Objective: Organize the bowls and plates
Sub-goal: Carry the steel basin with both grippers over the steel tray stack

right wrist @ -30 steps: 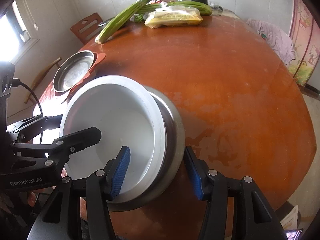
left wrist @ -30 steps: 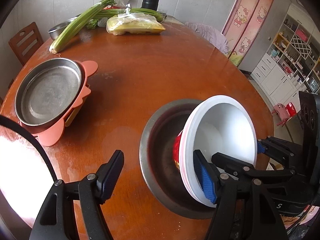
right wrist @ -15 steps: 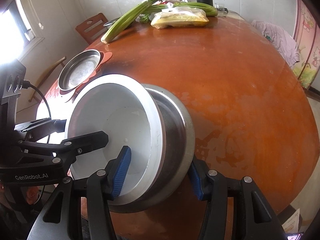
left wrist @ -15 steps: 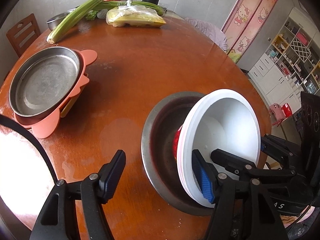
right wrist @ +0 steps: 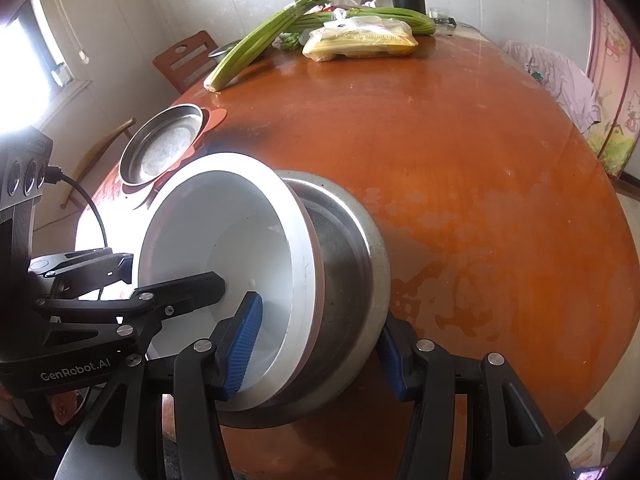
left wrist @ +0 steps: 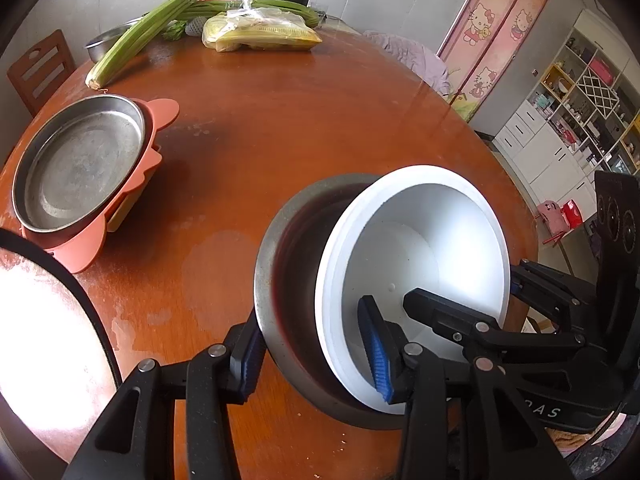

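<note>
Left tool [left wrist: 316, 354]: clamped across the near walls of the nested bowls.
Right tool [right wrist: 318, 346]: gripping the same stack from its side.
Bench [left wrist: 304, 120]: round, wooden; steel plate [left wrist: 76, 164] on orange tray [left wrist: 132, 184] sits well apart.
Steel bowl [left wrist: 288, 280]: tilted, held off the bench.
White bowl [left wrist: 432, 248]: nested inside it.
Progress: bowls stacked; placing them seems left.

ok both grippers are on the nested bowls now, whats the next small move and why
Probably lift the pair together and carry it toward the steel plate on the orange tray. The white bowl sits tilted in the steel bowl, and the left gripper and right gripper each straddle both rims, so level it while moving.
</note>
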{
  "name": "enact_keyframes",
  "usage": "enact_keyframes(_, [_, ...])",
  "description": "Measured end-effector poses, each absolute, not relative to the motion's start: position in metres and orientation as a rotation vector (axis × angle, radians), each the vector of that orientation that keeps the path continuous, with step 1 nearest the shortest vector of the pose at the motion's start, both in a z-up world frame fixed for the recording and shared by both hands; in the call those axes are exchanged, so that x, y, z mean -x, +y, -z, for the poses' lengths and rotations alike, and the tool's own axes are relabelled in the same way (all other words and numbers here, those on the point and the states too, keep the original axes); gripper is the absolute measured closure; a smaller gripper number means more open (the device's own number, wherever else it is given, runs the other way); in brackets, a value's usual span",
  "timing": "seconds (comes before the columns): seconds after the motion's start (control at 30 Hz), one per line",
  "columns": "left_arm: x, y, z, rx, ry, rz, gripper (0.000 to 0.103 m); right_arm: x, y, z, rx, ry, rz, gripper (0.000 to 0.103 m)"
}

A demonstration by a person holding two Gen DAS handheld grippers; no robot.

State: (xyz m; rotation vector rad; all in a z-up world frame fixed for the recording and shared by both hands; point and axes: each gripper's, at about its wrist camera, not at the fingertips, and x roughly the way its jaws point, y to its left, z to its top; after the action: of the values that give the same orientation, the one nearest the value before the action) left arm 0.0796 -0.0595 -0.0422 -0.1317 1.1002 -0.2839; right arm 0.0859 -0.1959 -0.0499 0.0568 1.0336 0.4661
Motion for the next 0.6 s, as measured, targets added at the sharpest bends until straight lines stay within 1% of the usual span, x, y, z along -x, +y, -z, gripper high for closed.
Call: enact_keyframes(0.6, [-0.085, -0.045, 0.031, 0.130, 1.084, 0.248, 0.059, -0.097, -0.181, 0.038, -0.032, 1.029, -0.480, 0.047])
